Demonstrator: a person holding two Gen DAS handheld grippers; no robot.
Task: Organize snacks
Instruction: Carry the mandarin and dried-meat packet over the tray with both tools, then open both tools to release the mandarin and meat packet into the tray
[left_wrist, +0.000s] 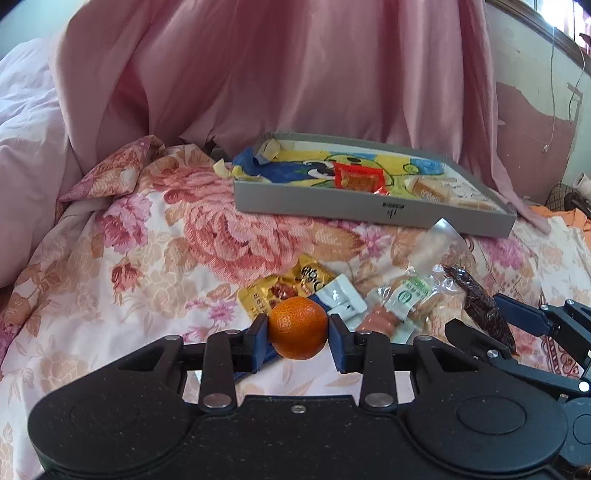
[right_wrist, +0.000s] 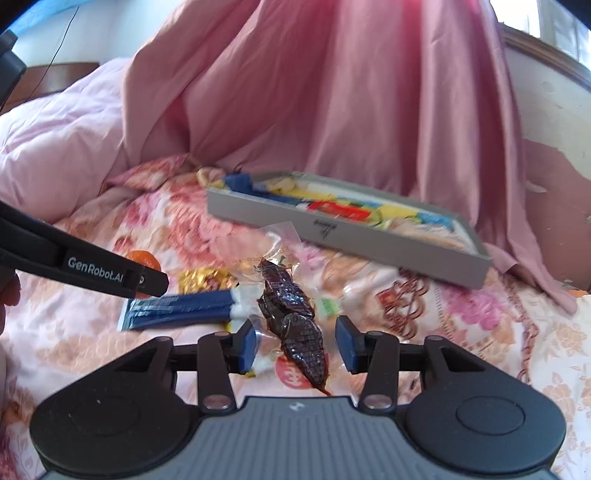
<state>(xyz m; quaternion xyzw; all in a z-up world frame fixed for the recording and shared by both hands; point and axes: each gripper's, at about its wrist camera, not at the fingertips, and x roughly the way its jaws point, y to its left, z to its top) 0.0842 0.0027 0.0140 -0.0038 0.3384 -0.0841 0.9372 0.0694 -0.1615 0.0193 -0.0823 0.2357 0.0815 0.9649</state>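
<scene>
Your left gripper (left_wrist: 297, 328) is clamped on a small orange mandarin (left_wrist: 297, 328): both blue pads press its sides and the fruit sits clear of the floral bedspread (left_wrist: 147, 258).

Your right gripper (right_wrist: 295, 345) has a dark, vacuum-packed piece of dried meat (right_wrist: 291, 310) between its fingers. The blue pads (right_wrist: 347, 343) stand partly apart, with a visible gap on either side of the dark meat. The clear edge of the wrapper seems to reach the left pad, but you cannot tell from this view whether the pads actually press it. In the left wrist view the same packet (left_wrist: 480, 306) stands tilted in that gripper, above the bedspread.

The grey shallow box (left_wrist: 369, 212) lies further back on the bedspread, near the pink curtain (left_wrist: 295, 74). It holds a red wrapped snack (left_wrist: 356, 179) and pale wrapped biscuits (left_wrist: 432, 190) toward its right end, on a bright cartoon lining.

Loose on the bedspread, between the box and your grippers, lie a gold packet (left_wrist: 295, 284), a blue-and-white sachet (right_wrist: 177, 308) and a clear-wrapped sausage with a green label (left_wrist: 402, 299).
</scene>
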